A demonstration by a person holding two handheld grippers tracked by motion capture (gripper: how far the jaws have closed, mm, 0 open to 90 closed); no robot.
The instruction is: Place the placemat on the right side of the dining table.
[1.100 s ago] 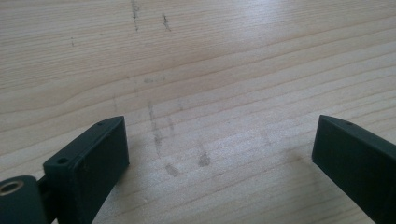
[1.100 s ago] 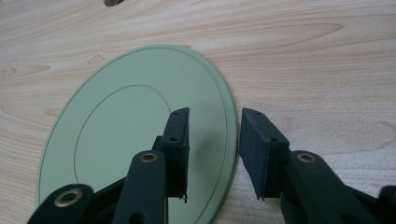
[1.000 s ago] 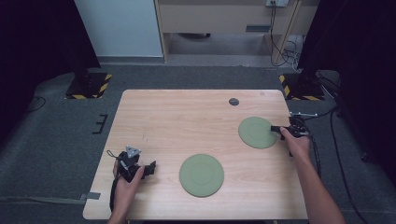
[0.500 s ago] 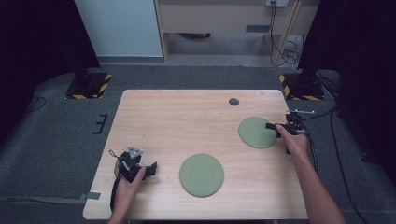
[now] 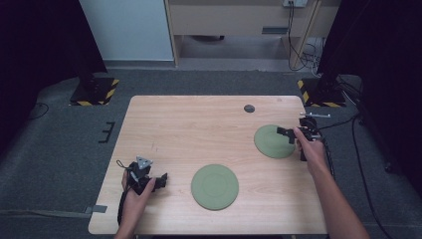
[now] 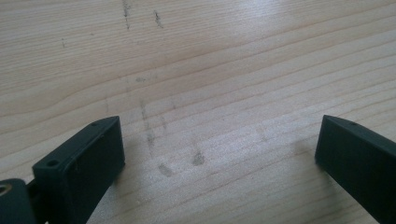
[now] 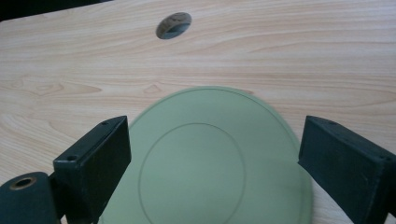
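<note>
The bench [image 5: 199, 124] carries two green plates. The bigger-looking plate [image 5: 215, 186] lies just right of the left tongs [image 5: 160, 180], which sit released over bare wood, unmoved. The far plate [image 5: 273, 141] now lies between the spread jaws of the right tongs [image 5: 284, 133], which have crept forward over its rim: a grab looks imminent. Beyond them, a small hole [image 5: 249, 108].

No lettering, label, brand or number can be read anywhere (the hazard stripes [image 5: 94, 92] carry no words).
</note>
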